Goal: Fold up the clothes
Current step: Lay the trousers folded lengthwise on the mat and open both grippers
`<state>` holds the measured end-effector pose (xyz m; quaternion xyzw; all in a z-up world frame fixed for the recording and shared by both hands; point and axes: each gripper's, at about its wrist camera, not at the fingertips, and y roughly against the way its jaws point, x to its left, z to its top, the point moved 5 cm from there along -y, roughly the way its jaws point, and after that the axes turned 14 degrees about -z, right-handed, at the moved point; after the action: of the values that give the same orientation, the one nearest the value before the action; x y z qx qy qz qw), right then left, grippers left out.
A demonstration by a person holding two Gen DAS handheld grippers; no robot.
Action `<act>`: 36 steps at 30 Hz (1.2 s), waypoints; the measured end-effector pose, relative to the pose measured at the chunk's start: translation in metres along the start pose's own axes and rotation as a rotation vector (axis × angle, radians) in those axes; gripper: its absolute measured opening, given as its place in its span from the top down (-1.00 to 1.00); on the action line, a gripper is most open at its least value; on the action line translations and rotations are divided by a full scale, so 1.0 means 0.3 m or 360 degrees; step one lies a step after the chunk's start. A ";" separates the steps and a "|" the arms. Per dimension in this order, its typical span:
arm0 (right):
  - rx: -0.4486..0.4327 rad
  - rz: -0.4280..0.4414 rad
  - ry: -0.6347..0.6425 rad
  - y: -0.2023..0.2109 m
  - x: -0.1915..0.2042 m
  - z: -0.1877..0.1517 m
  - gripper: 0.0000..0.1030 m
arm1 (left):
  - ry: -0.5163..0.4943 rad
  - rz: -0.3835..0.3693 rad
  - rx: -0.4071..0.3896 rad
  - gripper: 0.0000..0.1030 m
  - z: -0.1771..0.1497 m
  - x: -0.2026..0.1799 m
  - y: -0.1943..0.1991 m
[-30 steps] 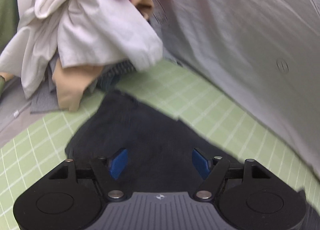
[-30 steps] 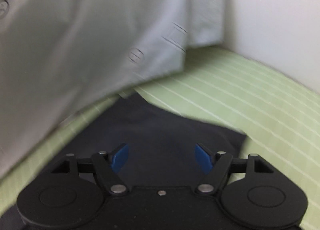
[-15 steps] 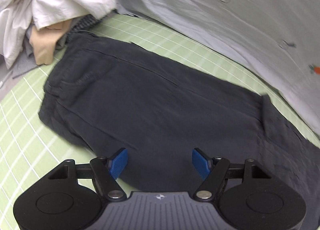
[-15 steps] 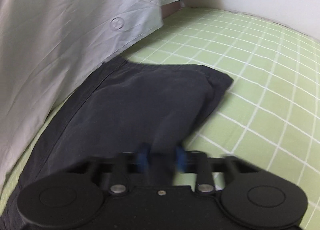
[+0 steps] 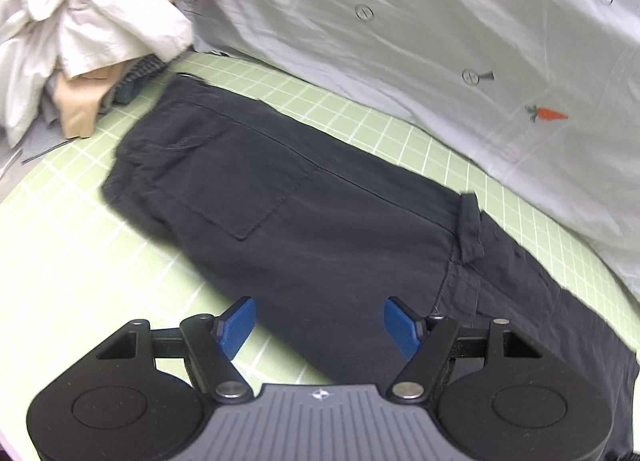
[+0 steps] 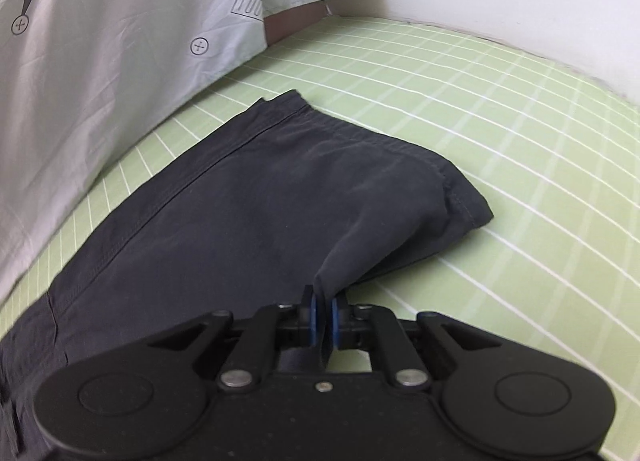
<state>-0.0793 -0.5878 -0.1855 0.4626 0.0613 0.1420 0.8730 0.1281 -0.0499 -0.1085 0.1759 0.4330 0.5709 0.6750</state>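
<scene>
At far left in your left-wrist view, a heap of clothes (image 5: 92, 37) is sitting at the edge of the green checked mat (image 5: 80, 273), white and tan pieces under a red knit. Beside it, the dark trousers (image 5: 304, 213) are lying flat across the mat, waistband toward the heap, a back pocket facing up, the legs running off to the right. Your left gripper (image 5: 319, 324) is hovering over the near edge of the trousers with its blue pads standing wide apart and nothing pressed between them. Behind the trousers a pale grey printed sheet (image 5: 440, 41) is hanging, a small carrot motif (image 5: 546, 113) showing on it. Over in the right-wrist view, your right gripper (image 6: 324, 319) is pinching a fold of the trousers (image 6: 240, 205) near the hem, its jaws having just been closing onto the fabric, which is rising in a peak to the pads while the leg end is resting on the mat (image 6: 500, 149).
</scene>
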 end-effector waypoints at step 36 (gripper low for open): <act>-0.0246 0.0089 0.0637 0.230 0.581 -0.312 -1.00 | 0.0259 0.0014 -0.0056 -0.61 0.235 0.475 -0.070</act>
<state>0.0512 -0.4239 -0.1772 0.3585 0.2094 0.2595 0.8719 0.1926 0.0936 -0.1390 0.1190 0.4756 0.5937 0.6381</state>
